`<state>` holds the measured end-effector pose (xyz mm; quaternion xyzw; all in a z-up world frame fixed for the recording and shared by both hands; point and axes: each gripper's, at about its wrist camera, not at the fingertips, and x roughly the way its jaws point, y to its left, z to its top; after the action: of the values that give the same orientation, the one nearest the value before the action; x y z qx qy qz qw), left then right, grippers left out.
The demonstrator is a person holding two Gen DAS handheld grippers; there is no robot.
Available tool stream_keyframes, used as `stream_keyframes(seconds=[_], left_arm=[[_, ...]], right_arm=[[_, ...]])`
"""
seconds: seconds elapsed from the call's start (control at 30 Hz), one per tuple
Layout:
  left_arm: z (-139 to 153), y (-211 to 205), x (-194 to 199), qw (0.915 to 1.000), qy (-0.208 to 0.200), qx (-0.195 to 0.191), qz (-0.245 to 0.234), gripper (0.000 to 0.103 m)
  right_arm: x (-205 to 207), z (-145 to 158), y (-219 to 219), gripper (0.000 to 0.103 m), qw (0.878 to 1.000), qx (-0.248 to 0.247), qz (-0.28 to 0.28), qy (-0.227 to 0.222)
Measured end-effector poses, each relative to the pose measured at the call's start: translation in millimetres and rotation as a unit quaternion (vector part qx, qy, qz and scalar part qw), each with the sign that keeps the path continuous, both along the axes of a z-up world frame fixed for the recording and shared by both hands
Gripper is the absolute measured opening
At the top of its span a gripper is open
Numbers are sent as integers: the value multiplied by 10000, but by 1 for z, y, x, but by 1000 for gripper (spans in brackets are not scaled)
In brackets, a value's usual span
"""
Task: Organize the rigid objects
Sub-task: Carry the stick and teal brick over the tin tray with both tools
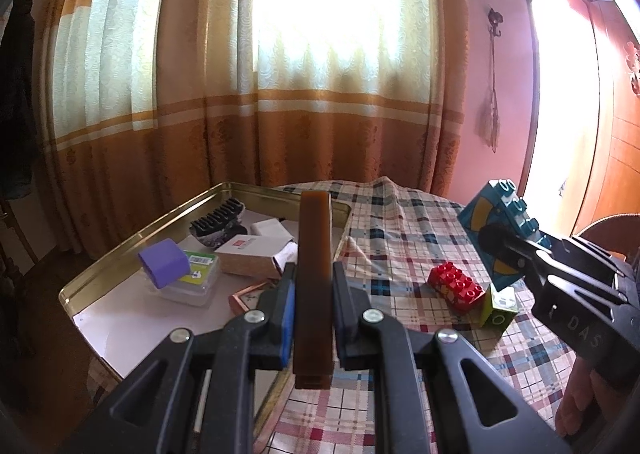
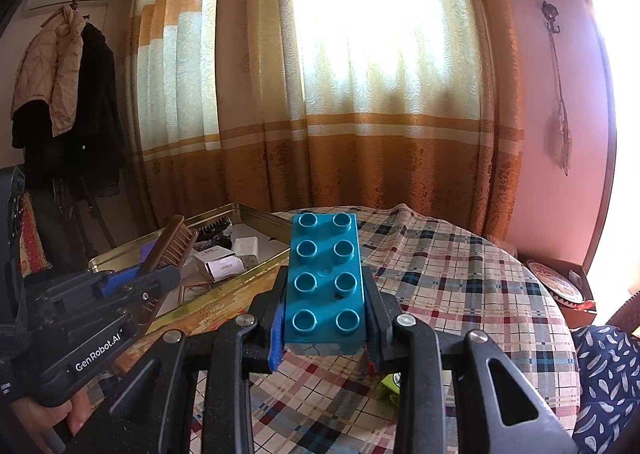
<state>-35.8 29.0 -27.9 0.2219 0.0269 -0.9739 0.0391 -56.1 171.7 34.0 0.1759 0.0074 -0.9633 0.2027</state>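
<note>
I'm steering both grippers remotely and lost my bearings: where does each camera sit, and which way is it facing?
Left wrist: behind the left gripper, shut on a brown brush, facing the curtain over the gold tray; the right gripper shows.
Right wrist: behind the right gripper, shut on a teal brick, facing the curtain; the left gripper and a hand show.
Shared: tray, checked tablecloth, curtain.

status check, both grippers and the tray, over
Left gripper shut on brown comb, over gold tray edge. Right gripper shut on teal brick, airborne. Tray already cluttered; red brick on tablecloth.
</note>
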Motion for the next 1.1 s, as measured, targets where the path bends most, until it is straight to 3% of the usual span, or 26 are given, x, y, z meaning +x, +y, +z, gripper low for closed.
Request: stream_keyframes(seconds=[1.1], left_arm=[[2, -27, 14, 9996, 187, 102, 182, 14]], right_arm=[[5, -2, -26, 34, 9999, 23, 154, 20]])
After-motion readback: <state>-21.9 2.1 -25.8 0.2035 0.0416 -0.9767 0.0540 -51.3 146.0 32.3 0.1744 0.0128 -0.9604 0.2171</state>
